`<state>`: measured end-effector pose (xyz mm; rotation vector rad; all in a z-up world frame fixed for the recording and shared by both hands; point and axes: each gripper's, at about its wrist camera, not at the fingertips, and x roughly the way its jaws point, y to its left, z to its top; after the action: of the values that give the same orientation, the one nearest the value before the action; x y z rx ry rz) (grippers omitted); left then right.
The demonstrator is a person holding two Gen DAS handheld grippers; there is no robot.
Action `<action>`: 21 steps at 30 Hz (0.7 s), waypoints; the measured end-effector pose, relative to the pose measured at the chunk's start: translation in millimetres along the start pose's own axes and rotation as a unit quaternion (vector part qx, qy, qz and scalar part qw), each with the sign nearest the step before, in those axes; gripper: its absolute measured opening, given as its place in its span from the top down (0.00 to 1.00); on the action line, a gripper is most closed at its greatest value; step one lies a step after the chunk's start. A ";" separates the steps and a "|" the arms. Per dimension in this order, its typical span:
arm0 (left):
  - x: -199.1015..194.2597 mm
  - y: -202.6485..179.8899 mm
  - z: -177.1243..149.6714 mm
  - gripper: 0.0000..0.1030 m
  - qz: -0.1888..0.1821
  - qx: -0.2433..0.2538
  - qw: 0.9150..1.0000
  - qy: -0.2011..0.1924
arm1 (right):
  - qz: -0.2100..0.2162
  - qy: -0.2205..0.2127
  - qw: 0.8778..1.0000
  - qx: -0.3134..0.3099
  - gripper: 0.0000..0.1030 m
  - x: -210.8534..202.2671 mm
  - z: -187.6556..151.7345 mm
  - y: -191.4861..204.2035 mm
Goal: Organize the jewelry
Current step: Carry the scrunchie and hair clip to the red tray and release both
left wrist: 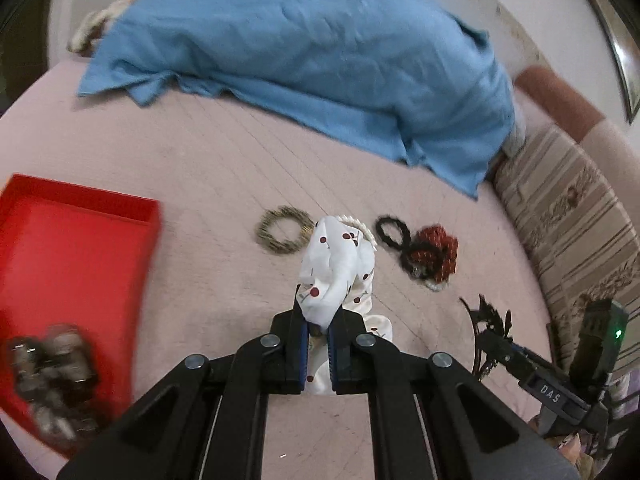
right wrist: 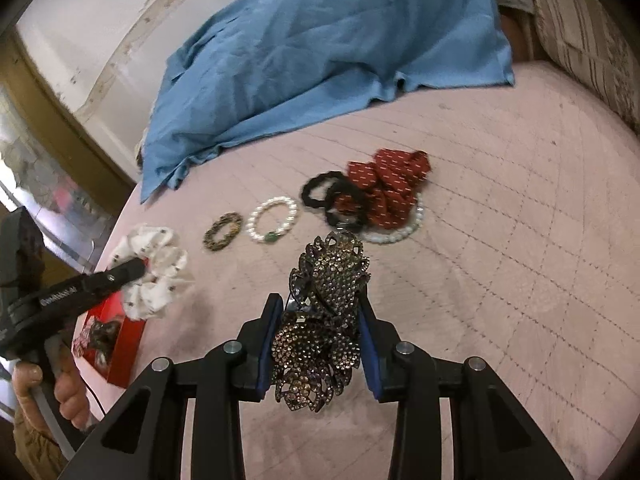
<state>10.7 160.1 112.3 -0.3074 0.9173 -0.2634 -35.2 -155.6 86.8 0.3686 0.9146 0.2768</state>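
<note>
Pink quilted bedspread (left wrist: 208, 168) underneath everything, stitched in a diamond grid. Rumpled blue cloth (left wrist: 304, 52) heaped across its far side, one edge draped onto the pink. Striped, flower-patterned cushion (left wrist: 572, 216) along the right edge. Pale scuffed wall (right wrist: 104, 12) behind.

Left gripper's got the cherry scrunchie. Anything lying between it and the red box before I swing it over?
Nothing visible does. The left gripper holds the white scrunchie above bare pink bedcover, and the red box lies to its left, open-topped. The brown bracelet lies farther out, off that path.
</note>
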 end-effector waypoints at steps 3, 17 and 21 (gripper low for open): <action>-21.1 25.4 4.0 0.93 0.011 -0.014 0.999 -0.029 | 0.001 0.006 1.000 -0.022 0.62 -1.6 -0.5 20.3; -61.5 208.0 30.3 0.92 0.098 -0.158 0.980 -0.071 | 0.052 0.066 0.984 -0.156 0.62 63.1 6.3 197.9; -56.0 242.5 37.7 0.92 0.090 -0.197 0.974 -0.070 | 0.074 0.074 0.977 -0.185 0.62 90.9 11.4 250.6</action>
<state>30.9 409.5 85.3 -0.5975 0.8475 0.1098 7.8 103.4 134.2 0.0713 0.9595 0.6086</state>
